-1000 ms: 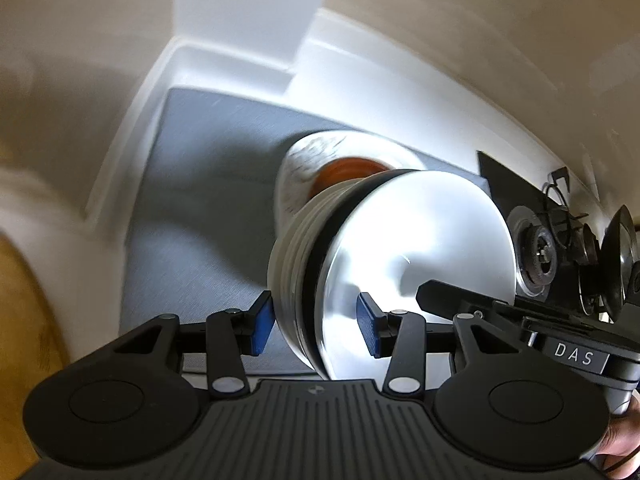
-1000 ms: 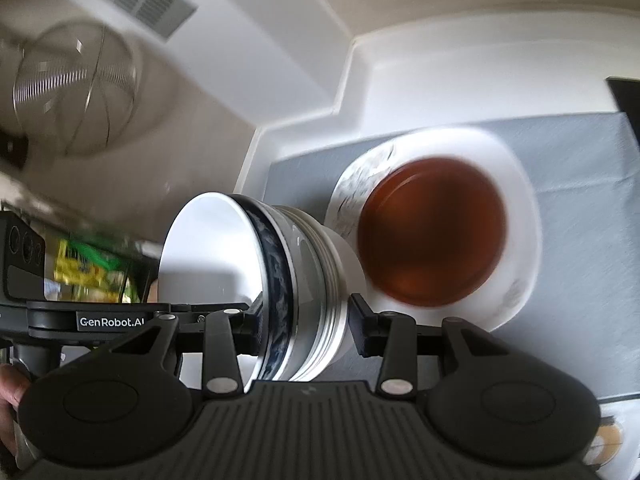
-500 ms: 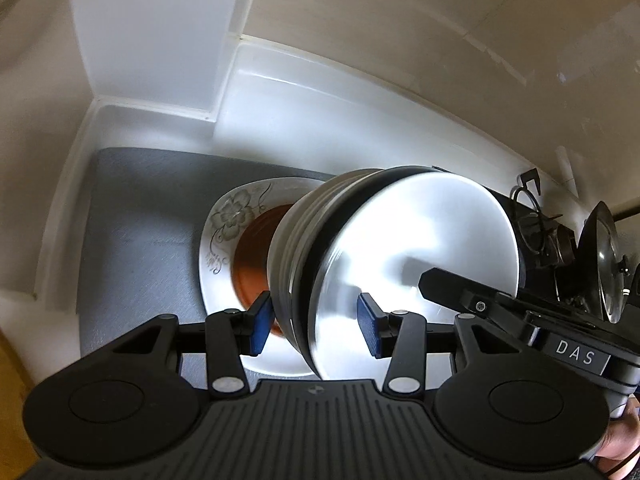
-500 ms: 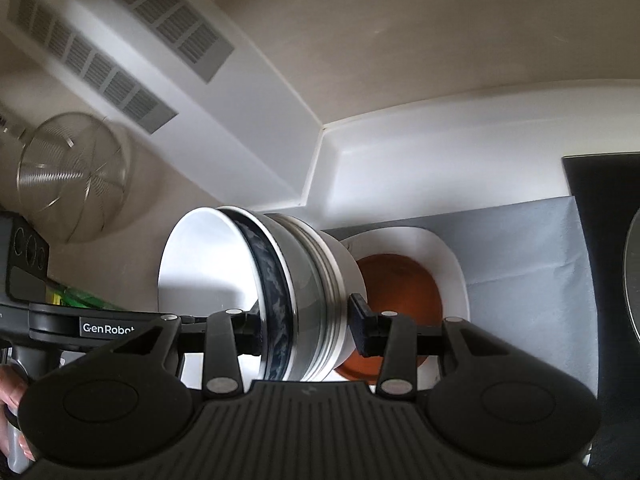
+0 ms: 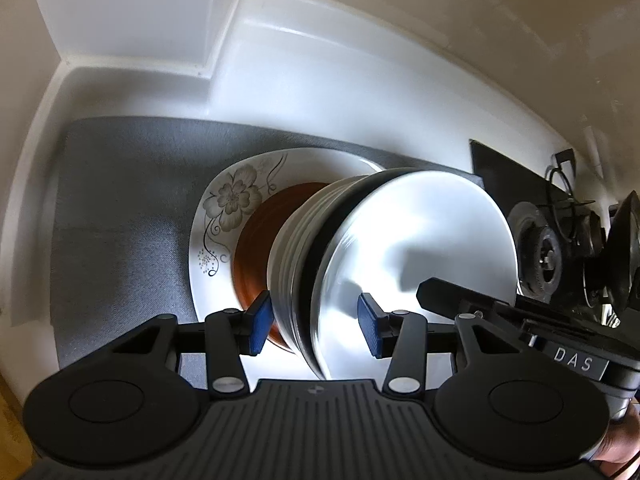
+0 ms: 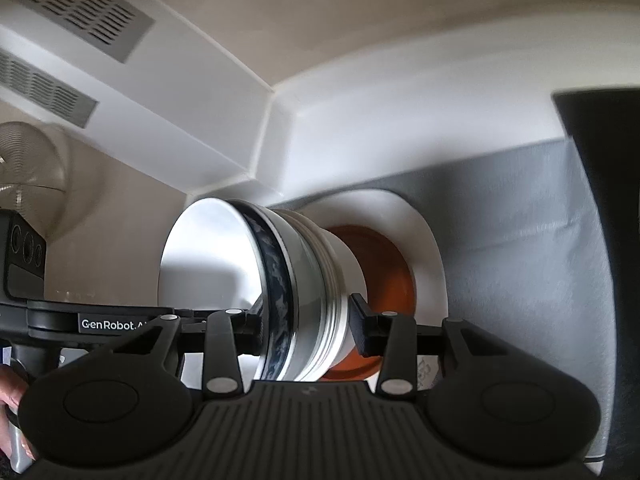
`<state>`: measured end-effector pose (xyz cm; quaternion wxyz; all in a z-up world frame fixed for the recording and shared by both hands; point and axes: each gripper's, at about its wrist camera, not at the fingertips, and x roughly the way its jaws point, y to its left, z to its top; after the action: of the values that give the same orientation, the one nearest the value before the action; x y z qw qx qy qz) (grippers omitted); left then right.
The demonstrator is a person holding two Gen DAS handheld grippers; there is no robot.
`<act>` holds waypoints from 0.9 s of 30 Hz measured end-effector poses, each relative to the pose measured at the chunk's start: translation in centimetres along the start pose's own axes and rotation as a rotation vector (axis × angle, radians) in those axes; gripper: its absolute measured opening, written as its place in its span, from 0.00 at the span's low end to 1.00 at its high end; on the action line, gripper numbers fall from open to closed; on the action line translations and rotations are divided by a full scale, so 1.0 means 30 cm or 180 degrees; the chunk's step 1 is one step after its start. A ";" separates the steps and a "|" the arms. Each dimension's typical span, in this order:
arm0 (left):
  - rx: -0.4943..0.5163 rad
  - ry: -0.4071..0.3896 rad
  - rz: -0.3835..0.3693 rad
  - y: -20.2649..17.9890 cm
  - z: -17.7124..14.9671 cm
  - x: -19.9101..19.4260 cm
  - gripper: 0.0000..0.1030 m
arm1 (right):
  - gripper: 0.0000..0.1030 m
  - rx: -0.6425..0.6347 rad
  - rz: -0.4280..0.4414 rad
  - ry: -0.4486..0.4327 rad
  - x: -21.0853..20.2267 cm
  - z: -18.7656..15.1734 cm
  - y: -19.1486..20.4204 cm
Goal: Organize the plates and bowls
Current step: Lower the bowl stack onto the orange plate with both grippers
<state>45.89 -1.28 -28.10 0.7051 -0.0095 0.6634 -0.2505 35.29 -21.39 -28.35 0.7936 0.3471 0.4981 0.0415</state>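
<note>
A stack of nested bowls (image 5: 400,264), white with one dark blue-patterned bowl, is held on its side between both grippers. My left gripper (image 5: 316,330) is shut on the stack's rim from one side. My right gripper (image 6: 310,334) is shut on the same stack (image 6: 296,284) from the opposite side. Under the stack a brown plate (image 5: 256,256) lies on a white flower-patterned plate (image 5: 228,216) on the grey mat (image 5: 120,208). The brown plate (image 6: 384,256) and the white plate (image 6: 424,240) also show in the right wrist view.
The grey mat (image 6: 520,248) lies on a white counter in a corner with white walls (image 5: 320,80). A black gas hob (image 5: 552,240) with burners stands to the right. A wire strainer (image 6: 28,168) hangs on the wall at left, below vent grilles (image 6: 80,12).
Both grippers have carried the bowl stack down and closer over the two plates. The plates now look larger and nearer in both views. The grips have not changed.
</note>
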 end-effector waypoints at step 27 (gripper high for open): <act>0.0240 -0.0382 0.0044 0.012 -0.038 0.150 0.53 | 0.47 -0.0195 -0.0344 -0.0055 0.179 -0.037 -0.025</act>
<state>44.91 -2.23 -32.56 0.7452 0.0065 0.6100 -0.2694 36.86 -19.19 -33.19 0.8092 0.2956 0.5077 0.0109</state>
